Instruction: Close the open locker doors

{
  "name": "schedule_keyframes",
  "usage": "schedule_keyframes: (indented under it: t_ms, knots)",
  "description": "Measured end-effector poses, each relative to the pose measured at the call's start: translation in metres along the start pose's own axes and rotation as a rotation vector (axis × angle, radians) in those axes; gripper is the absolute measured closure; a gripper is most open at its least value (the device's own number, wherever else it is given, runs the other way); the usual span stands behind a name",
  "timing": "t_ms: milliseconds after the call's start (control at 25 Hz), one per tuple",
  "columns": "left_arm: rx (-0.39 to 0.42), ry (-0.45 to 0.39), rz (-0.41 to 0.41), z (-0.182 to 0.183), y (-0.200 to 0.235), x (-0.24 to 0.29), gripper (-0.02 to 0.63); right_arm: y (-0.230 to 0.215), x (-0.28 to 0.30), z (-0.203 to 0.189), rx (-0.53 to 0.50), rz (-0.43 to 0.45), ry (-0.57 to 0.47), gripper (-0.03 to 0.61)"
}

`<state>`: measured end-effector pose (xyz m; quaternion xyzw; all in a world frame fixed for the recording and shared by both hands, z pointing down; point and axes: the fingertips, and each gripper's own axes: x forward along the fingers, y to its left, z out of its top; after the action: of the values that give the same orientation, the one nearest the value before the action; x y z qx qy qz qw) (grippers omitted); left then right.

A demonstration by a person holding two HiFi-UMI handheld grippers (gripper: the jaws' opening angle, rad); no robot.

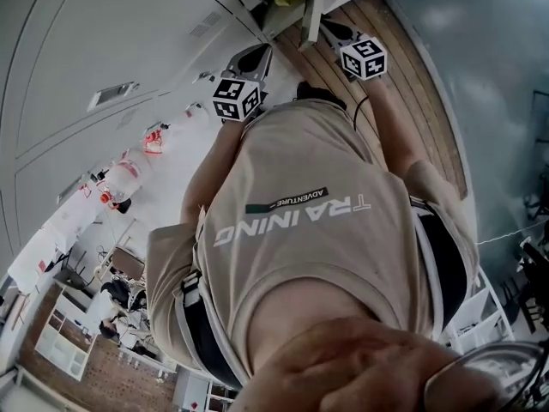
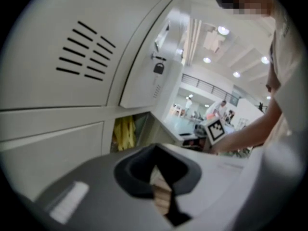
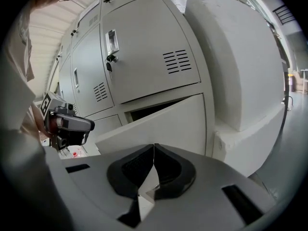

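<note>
The closing push is judged not yet begun; the pale grey metal lower locker door [image 3: 166,124] stands ajar just ahead of the right gripper [image 3: 153,153], whose jaws are pressed together on nothing; the left gripper [image 2: 155,150] is likewise closed and empty. A steady push on the door face is called for; contact cannot be made out, no latch is seen, and the head view is largely filled by a beige printed shirt [image 1: 309,230].
</note>
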<state>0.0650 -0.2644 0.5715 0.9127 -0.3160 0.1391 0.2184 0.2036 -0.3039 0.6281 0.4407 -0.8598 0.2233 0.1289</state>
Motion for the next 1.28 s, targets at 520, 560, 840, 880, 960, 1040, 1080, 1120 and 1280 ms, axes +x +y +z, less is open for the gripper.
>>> schedule_keyframes:
  t_ms: [520, 560, 840, 880, 960, 1040, 1080, 1120, 1280]
  knots:
    - [-0.012, -0.012, 0.024, -0.007, 0.041, -0.047, 0.609, 0.045, 0.068, 0.026, -0.030, 0.036, -0.009, 0.565]
    - [-0.015, -0.013, 0.026, -0.007, 0.044, -0.051, 0.609, 0.048, 0.073, 0.028, -0.032, 0.040, -0.010, 0.565]
    - [-0.019, -0.021, 0.052, -0.014, 0.060, -0.079, 0.609, 0.068, 0.100, 0.035, -0.029, 0.051, -0.003, 0.565]
    - [-0.022, -0.022, 0.055, -0.015, 0.062, -0.083, 0.609, 0.069, 0.104, 0.036, -0.029, 0.049, -0.001, 0.565]
    - [-0.030, -0.026, 0.064, -0.018, 0.067, -0.091, 0.609, 0.070, 0.109, 0.038, -0.034, 0.041, 0.001, 0.565]
    - [-0.036, -0.031, 0.074, -0.021, 0.070, -0.099, 0.609, 0.070, 0.114, 0.041, -0.039, 0.031, 0.001, 0.565]
    - [-0.040, -0.035, 0.079, -0.022, 0.072, -0.103, 0.609, 0.070, 0.115, 0.043, -0.042, 0.025, -0.001, 0.565]
    - [-0.045, -0.039, 0.083, -0.023, 0.074, -0.107, 0.609, 0.069, 0.117, 0.045, -0.044, 0.020, -0.002, 0.565]
    - [-0.068, -0.048, 0.104, -0.030, 0.082, -0.123, 0.609, 0.069, 0.120, 0.047, -0.041, -0.004, 0.004, 0.565]
